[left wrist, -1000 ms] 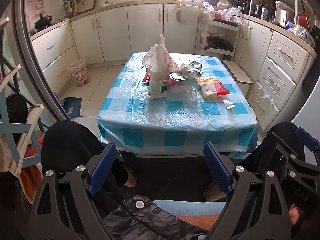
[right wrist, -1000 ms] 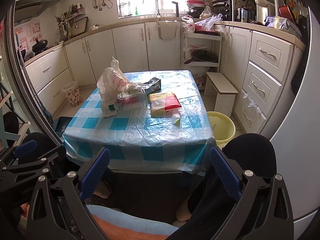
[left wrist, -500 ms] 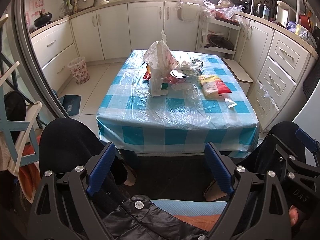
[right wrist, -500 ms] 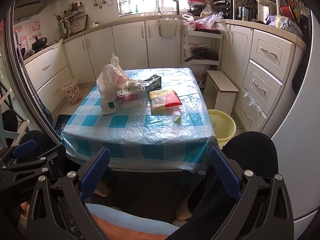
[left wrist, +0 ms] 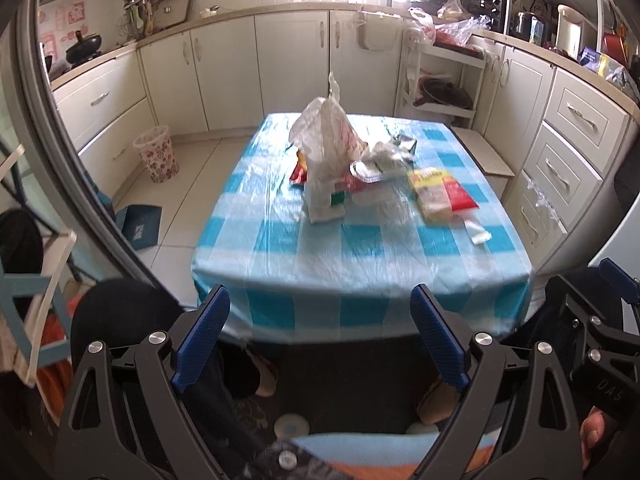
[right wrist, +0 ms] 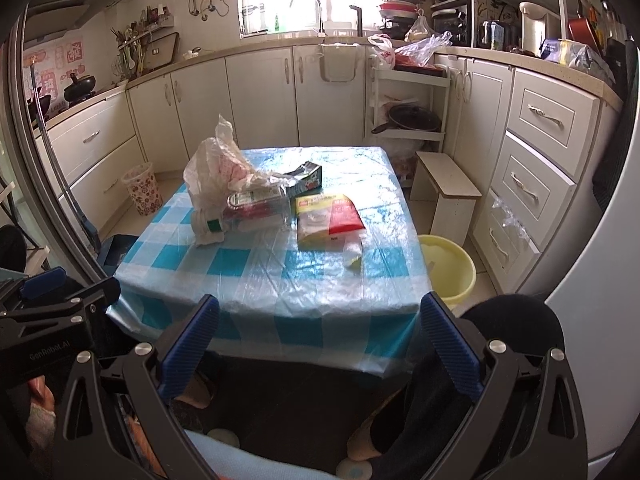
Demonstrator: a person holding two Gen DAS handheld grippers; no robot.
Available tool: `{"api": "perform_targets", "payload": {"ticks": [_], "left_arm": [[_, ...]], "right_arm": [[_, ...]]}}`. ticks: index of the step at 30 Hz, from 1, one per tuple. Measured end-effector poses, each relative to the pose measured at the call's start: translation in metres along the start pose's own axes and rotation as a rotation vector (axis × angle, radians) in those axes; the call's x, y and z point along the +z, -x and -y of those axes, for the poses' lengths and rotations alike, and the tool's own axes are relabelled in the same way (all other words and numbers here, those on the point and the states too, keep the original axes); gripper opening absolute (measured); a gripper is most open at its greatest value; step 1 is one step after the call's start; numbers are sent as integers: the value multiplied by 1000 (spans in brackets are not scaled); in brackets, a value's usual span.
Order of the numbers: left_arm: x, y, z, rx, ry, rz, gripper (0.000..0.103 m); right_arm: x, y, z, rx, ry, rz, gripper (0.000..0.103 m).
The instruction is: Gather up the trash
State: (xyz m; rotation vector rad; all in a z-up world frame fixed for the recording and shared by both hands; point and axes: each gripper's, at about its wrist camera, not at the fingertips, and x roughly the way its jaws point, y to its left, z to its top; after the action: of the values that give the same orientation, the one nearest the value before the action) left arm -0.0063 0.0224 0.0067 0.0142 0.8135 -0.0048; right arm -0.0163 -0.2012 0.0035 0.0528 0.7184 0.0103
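Observation:
Trash lies on a table (left wrist: 360,264) (right wrist: 280,280) with a blue checked cloth under clear plastic. A crumpled white plastic bag (left wrist: 324,136) (right wrist: 218,168) stands tallest. Beside it lie a clear plastic bottle (right wrist: 256,210) (left wrist: 374,170), a yellow and red packet (left wrist: 440,194) (right wrist: 326,218), a dark carton (right wrist: 306,178) and a small white wrapper (left wrist: 478,236) (right wrist: 352,256). My left gripper (left wrist: 320,336) and right gripper (right wrist: 320,340) are both open and empty, held low in front of the table's near edge, well short of the trash.
A patterned waste basket (left wrist: 157,153) (right wrist: 141,189) stands on the floor left of the table. A yellow basin (right wrist: 448,268) and a small stool (right wrist: 446,196) sit at the right. Cabinets line three sides. The person's knees (left wrist: 116,312) and slippered feet are below.
Both grippers have risen and tilted up a little, so the table sits lower and slightly closer in both views. The jaws stay open. Nothing on the table has moved.

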Motion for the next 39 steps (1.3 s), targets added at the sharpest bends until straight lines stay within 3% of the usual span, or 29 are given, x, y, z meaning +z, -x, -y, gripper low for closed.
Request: {"api": "perform_targets", "payload": {"ticks": [8, 15, 21, 31, 34, 37, 39], "left_arm": [[45, -47, -13, 7, 49, -8, 94], [86, -91, -18, 40, 45, 21, 95], [111, -126, -22, 52, 49, -2, 95], [100, -163, -14, 31, 38, -95, 95], [93, -160, -2, -28, -4, -71, 95], [91, -155, 13, 7, -88, -19, 95], [92, -159, 12, 16, -82, -29, 95]], "right_arm": [[21, -48, 5, 22, 15, -8, 96], [37, -90, 14, 7, 15, -33, 96], [37, -120, 25, -1, -3, -73, 96], [44, -165, 32, 21, -12, -162, 96], [51, -182, 28, 24, 4, -184, 96], [53, -199, 25, 22, 19, -214, 96], [53, -209, 24, 17, 29, -232, 96]]}}
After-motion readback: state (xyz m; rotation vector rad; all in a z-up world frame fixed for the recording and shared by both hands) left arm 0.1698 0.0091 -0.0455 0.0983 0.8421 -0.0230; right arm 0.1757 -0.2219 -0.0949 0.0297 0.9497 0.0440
